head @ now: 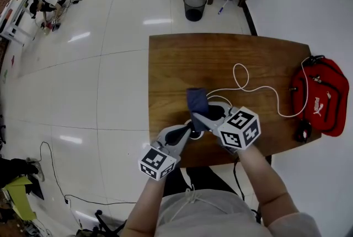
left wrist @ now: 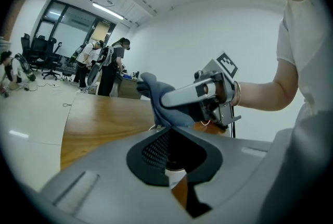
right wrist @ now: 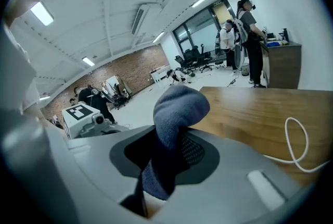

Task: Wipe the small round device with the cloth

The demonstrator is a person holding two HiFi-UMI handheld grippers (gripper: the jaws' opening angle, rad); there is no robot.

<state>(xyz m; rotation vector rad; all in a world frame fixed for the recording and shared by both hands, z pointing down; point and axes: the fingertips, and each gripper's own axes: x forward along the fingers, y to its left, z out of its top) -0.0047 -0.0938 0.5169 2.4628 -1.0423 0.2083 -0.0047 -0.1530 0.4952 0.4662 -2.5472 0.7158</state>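
Left gripper (head: 187,131), jaws together, sits by the small round device (left wrist: 175,168) at the bench's (head: 220,59) near edge; right gripper (head: 207,116) jaws clamp the cloth (head: 197,101), wiping seemingly unfinished.

My left gripper (left wrist: 170,137): jaws closed, pale rim of the device (left wrist: 173,165) showing in the hollow between the dark pads; table (left wrist: 99,124): wood, beneath; my right gripper (left wrist: 167,99): just beyond, above the table, clamped on the cloth (left wrist: 148,87), dark blue, bunched; my forearm (left wrist: 260,95): bare, behind it; people (left wrist: 112,64): standing, far back.
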